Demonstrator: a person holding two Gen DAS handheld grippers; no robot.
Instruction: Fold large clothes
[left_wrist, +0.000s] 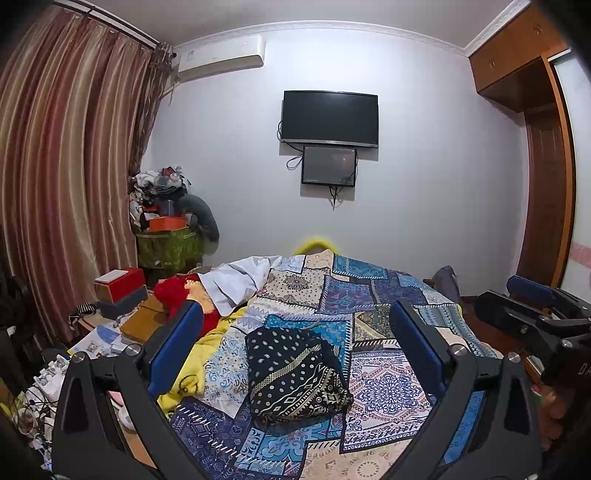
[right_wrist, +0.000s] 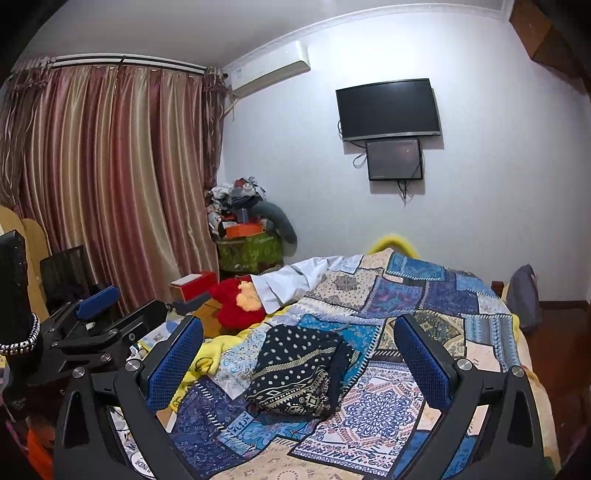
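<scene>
A folded dark patterned garment (left_wrist: 295, 373) lies on a patchwork bedspread (left_wrist: 380, 391), just ahead of and between the spread fingers of both tongs. Its long axis runs away from the tongs, leaning slightly left. The left tongs (left_wrist: 295, 332) and right tongs (right_wrist: 297, 347) hover released, grasping nothing.

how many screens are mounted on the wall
2: a large black TV high on the far wall, and a smaller screen directly beneath it, cables hanging below. No other wall screen shows in either view.
</scene>
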